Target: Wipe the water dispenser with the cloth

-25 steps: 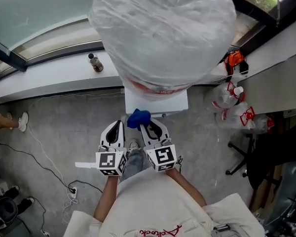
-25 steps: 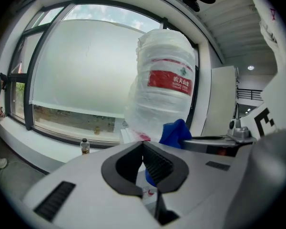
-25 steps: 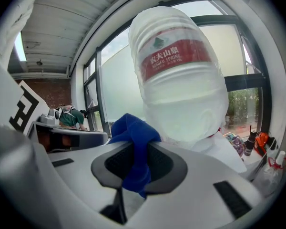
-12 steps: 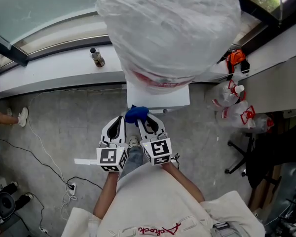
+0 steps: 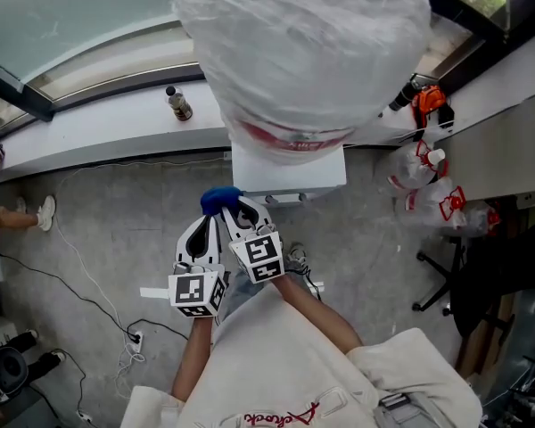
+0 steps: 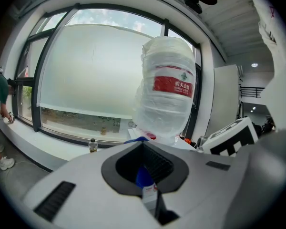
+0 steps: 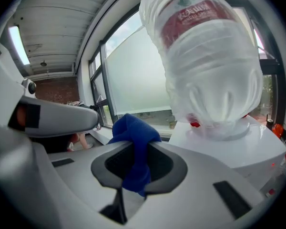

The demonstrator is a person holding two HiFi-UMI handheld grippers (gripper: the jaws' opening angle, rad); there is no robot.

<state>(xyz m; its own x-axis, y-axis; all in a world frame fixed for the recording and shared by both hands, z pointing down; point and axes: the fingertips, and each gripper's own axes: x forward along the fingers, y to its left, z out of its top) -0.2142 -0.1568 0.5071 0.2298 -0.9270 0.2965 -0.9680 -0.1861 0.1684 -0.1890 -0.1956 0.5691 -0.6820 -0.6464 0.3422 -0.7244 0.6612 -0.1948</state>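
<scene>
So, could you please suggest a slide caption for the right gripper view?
Right gripper shut on a blue cloth, facing the white water dispenser and its plastic-wrapped bottle.

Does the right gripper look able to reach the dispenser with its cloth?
Probably yes: the right gripper, shut on the cloth, sits beside a front corner of the dispenser, nothing between.

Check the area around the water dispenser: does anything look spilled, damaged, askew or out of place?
Nothing looks spilled or broken. Two small oddities: the water jug on the water dispenser is wrapped in crinkled plastic film, and a small bottle stands alone on the window ledge.
</scene>
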